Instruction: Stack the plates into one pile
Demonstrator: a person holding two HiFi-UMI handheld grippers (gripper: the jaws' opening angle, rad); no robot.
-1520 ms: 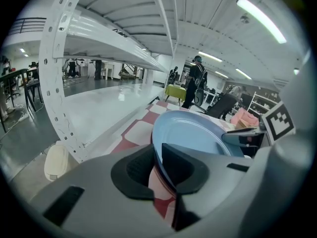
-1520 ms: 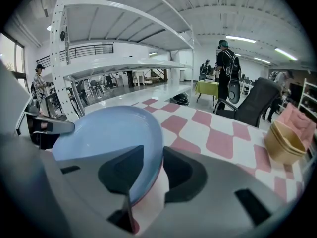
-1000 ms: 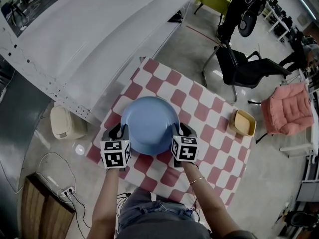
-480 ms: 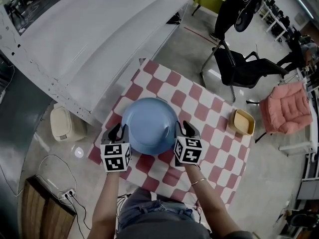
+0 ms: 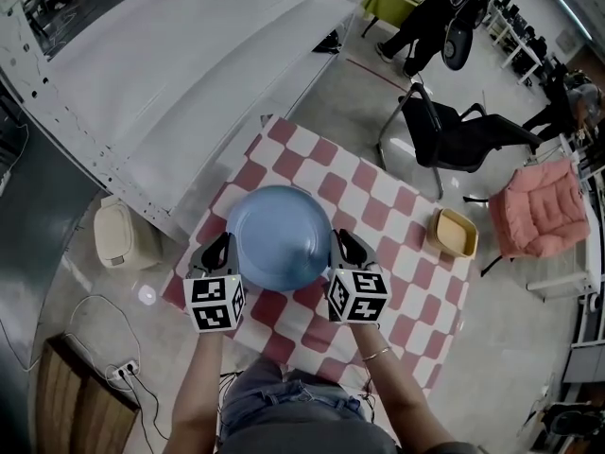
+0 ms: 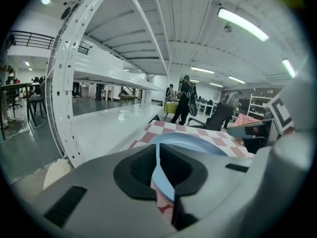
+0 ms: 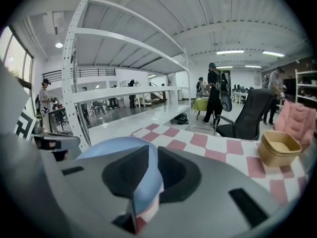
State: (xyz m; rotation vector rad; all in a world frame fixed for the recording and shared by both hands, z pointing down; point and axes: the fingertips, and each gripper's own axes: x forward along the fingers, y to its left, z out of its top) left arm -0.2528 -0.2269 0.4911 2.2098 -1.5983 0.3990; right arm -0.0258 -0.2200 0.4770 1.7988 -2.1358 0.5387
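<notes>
The left hand-held gripper (image 5: pixel 223 251) and right hand-held gripper (image 5: pixel 340 246) are clamping the blue plate (image 5: pixel 280 237) at its 9 and 3 o'clock edges above the tabletop (image 5: pixel 378 206), its stacking with the yellow plates (image 5: pixel 452 234) toward 3 o'clock apparently not yet done.

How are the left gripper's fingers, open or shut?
Shut: the left gripper has its fingers closed on the rim of the blue plate.

blue plate (image 5: pixel 280 236): side rims hidden inside left hand-held gripper (image 5: pixel 223 251) and right hand-held gripper (image 5: pixel 340 247)
surface (image 5: pixel 397 218): middle covered by blue plate
</notes>
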